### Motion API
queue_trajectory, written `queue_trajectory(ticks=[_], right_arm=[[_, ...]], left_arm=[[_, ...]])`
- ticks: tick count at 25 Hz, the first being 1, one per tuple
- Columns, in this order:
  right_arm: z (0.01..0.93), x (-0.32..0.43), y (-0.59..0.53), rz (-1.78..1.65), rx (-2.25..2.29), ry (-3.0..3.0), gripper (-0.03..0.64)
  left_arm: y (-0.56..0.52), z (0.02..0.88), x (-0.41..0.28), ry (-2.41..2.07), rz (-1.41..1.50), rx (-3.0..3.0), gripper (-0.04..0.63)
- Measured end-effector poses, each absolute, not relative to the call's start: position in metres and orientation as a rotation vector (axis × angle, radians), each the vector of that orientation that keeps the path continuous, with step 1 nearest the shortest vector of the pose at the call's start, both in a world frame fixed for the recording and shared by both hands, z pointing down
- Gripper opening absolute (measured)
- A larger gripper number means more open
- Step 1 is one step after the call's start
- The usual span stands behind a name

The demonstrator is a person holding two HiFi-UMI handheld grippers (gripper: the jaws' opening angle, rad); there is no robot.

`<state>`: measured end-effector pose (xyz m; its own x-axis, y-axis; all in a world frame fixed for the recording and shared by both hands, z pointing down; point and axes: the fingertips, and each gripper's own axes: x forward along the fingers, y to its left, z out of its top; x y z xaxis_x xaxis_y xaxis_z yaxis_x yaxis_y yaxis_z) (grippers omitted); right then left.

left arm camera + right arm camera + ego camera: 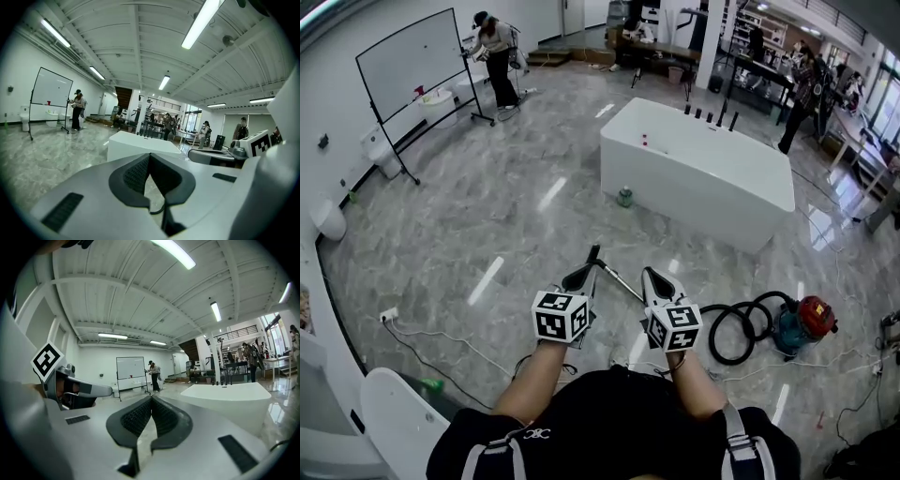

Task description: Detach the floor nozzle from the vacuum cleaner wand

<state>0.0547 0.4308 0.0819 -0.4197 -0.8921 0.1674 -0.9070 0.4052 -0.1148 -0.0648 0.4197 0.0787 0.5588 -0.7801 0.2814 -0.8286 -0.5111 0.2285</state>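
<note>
Left gripper view: left gripper (150,157) jaws closed, pads together, nothing between. Right gripper view: right gripper (151,399) same, jaws closed and empty. Head view: both grippers held out side by side, near level, above floor (487,216). Vacuum wand (622,281) lies on floor just beyond tips, slanting between them; floor nozzle not clear to make out. Black hose (733,330) coils right, to red vacuum cleaner (804,322). White bathtub (694,169) farther ahead.
</note>
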Motion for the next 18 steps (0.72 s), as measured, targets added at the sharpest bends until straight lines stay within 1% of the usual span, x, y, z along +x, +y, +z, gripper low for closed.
queue_trajectory(ticks=[5, 13, 18], right_arm=[[0.082, 0.07, 0.365, 0.277, 1.62, -2.563, 0.015], [0.099, 0.117, 0.277, 0.387, 1.599, -2.569, 0.015], [0.111, 0.12, 0.236, 0.451, 1.553, -2.577, 0.015]], left_arm=[[0.359, 0.085, -0.05, -1.318, 0.193, 2.437, 0.009], [0.272, 0.095, -0.005, -1.316, 0.242, 2.406, 0.009], [0.238, 0.094, 0.001, -1.344, 0.249, 2.407, 0.009]])
